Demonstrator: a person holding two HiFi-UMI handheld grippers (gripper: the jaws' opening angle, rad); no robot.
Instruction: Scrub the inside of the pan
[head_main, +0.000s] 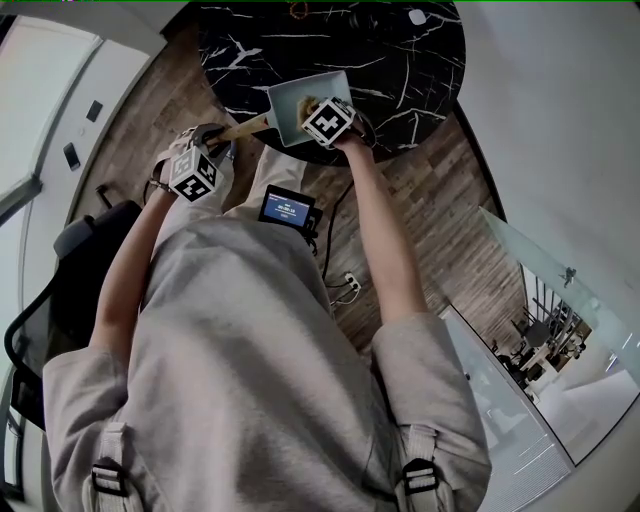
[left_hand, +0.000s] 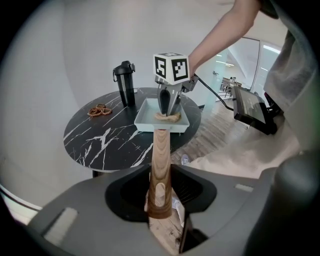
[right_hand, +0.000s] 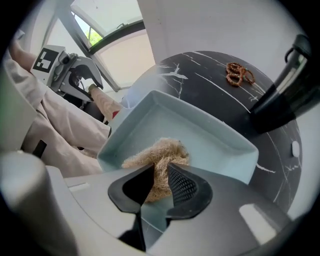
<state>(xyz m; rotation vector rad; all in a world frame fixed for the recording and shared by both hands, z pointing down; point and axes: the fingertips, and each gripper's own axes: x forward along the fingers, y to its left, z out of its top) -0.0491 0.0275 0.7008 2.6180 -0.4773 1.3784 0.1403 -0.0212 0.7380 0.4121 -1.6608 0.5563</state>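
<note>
The pale blue square pan (head_main: 290, 105) sits on the black marbled surface (left_hand: 105, 140), at the rim nearest the person. Its wooden handle (left_hand: 161, 160) juts out past that rim, which puts it in easy reach of the left tool (left_hand: 161, 210). The left tool's jaws are closed on the far end of the handle. Judging by that grip, its job is to brace the pan so it does not slide or turn while being rubbed. Inside the pan, near the handle side of the floor, lies a tan fibrous scrubbing pad (right_hand: 155, 157). The right tool (right_hand: 161, 180) comes down over the pan from above. Its jaws are narrowed onto a tuft of the pad, pinching it and pressing it to the pan's floor, so the scrubbing looks to be under way. A black flask (left_hand: 126, 82) stands just behind the pan. A cluster of small brown rings (right_hand: 239, 74) lies farther from the pan, beyond the flask. Both are outside the pan and clear of the stroke.
</note>
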